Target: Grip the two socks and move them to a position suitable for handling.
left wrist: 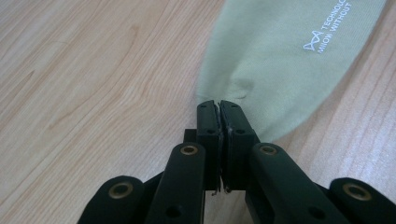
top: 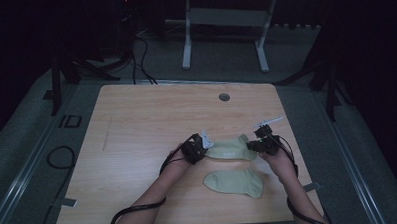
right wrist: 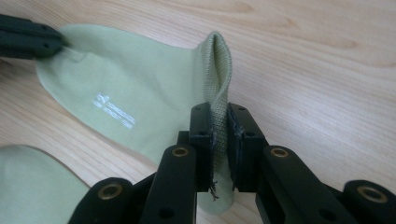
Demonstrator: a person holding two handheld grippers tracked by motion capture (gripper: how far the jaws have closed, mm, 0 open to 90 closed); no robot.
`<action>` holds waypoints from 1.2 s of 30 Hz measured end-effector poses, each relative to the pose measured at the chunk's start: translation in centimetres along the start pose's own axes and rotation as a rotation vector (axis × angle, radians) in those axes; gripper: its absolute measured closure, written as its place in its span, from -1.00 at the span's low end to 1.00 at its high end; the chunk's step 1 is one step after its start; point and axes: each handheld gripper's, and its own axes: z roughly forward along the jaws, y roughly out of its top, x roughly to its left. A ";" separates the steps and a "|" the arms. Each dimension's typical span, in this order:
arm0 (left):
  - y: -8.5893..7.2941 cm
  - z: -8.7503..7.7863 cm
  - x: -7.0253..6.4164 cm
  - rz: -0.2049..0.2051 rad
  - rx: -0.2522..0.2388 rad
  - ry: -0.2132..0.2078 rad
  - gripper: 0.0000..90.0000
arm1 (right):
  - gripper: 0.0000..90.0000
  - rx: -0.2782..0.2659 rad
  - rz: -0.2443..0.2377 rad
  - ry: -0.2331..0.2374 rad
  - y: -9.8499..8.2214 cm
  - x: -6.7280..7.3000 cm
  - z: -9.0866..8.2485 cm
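Green socks, two; hand-held grippers, two.

Looks like a lab or recording studio. Dark room, grey carpet floor, one light wooden table with a cable hole. Black stands at both sides, loose cables, a white metal frame behind.

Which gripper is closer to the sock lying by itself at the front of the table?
Right, I think, narrowly. The right gripper sits just beyond the loose sock's right end; the left gripper is beyond its left end. Both are clamped on the other sock.
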 end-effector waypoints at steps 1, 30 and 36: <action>0.1 0.1 0.0 0.004 0.001 0.002 0.93 | 0.81 0.005 0.005 -0.004 -0.3 -0.4 0.1; 0.5 0.4 -0.1 -0.016 -0.009 -0.009 0.92 | 0.87 0.023 -0.041 -0.094 -0.5 -0.8 3.1; 0.6 0.5 -0.1 -0.011 -0.008 -0.014 0.90 | 0.87 0.024 -0.027 -0.108 -0.3 -1.4 3.1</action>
